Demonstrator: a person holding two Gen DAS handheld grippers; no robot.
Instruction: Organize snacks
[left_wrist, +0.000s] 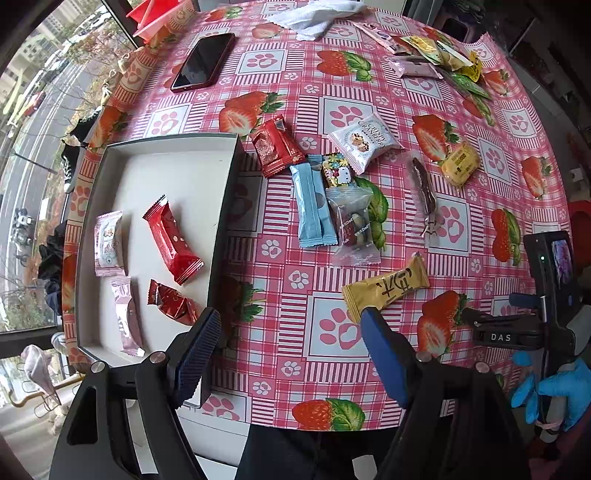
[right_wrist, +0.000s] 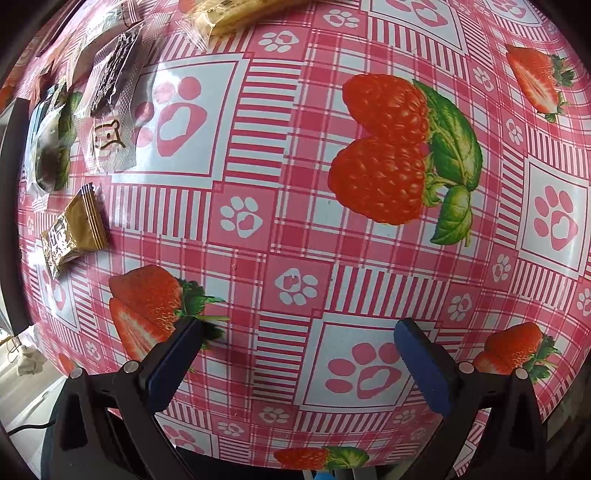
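Note:
A shallow white box lies at the table's left and holds several packets, among them a long red one and a pale pink one. To its right, loose snacks lie on the cloth: a red packet, a light blue one, a white cranberry packet and a long yellow packet. My left gripper hangs open above the box's near corner and the yellow packet, holding nothing. My right gripper is open over bare tablecloth, with a gold packet far to its left.
A strawberry-and-paw tablecloth covers the round table. A dark phone and a white cloth lie at the far side, and a pile of more snacks at the far right. A blue-gloved hand is at the right edge.

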